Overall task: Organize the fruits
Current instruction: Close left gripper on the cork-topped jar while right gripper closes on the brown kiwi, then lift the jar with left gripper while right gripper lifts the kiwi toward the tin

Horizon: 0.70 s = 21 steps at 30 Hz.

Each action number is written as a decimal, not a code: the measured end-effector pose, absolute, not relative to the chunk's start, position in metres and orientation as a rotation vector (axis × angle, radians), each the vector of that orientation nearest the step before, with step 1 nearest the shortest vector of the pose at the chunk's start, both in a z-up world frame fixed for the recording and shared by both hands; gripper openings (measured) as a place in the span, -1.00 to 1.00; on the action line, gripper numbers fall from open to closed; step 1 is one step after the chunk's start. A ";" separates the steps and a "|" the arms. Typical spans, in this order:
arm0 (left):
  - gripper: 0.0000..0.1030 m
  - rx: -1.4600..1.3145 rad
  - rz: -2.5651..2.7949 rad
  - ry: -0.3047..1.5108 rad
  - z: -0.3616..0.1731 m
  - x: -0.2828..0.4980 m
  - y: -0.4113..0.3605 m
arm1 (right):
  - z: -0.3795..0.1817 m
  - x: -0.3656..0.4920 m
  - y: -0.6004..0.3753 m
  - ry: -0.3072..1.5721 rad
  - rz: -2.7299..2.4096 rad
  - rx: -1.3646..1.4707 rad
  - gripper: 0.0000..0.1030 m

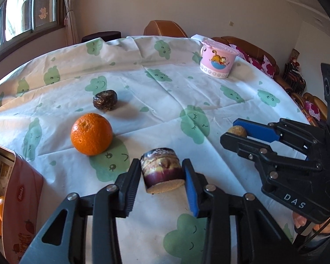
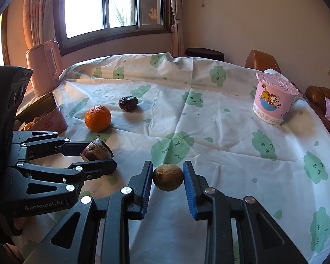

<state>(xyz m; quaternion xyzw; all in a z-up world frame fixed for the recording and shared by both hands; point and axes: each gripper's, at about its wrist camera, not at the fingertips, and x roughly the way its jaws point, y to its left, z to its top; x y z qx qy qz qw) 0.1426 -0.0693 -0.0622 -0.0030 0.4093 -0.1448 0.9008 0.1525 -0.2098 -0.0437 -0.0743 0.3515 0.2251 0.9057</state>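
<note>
I read "DAS" on my right gripper (image 1: 236, 129), "GenRobot.AI" on the left gripper (image 2: 92, 157), "Monde" on the pink tin (image 1: 22, 194). Left jaws clamp a purple, cut-flat fruit piece (image 1: 162, 169) w/ pale underside, just above the tablecloth (image 1: 165, 83). Right jaws pinch a small brown round fruit (image 2: 167, 177). Orange (image 1: 91, 133) & dark wrinkled fruit (image 1: 105, 100) sit on cloth; Garfield cup (image 1: 217, 60) far side

Home dining room: clothed table (image 2: 209, 118), leather chairs (image 2: 261, 62) (curtained window (image 2: 112, 4)).

daylight from window (image 2: 112, 6) | soft shadows | glare on glass | fisheye-warped edges
</note>
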 end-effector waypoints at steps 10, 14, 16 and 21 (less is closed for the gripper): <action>-0.22 0.020 -0.256 0.747 -0.050 0.131 -0.068 | -0.036 0.142 -0.209 0.659 0.500 -0.159 -0.41; -0.22 0.019 -0.241 0.720 -0.046 0.127 -0.067 | -0.033 0.138 -0.209 0.633 0.509 -0.157 -0.41; -0.22 0.015 -0.235 0.706 -0.045 0.125 -0.065 | -0.032 0.136 -0.210 0.623 0.512 -0.155 -0.41; -0.22 0.011 -0.214 0.670 -0.041 0.120 -0.062 | -0.030 0.133 -0.211 0.596 0.516 -0.153 -0.41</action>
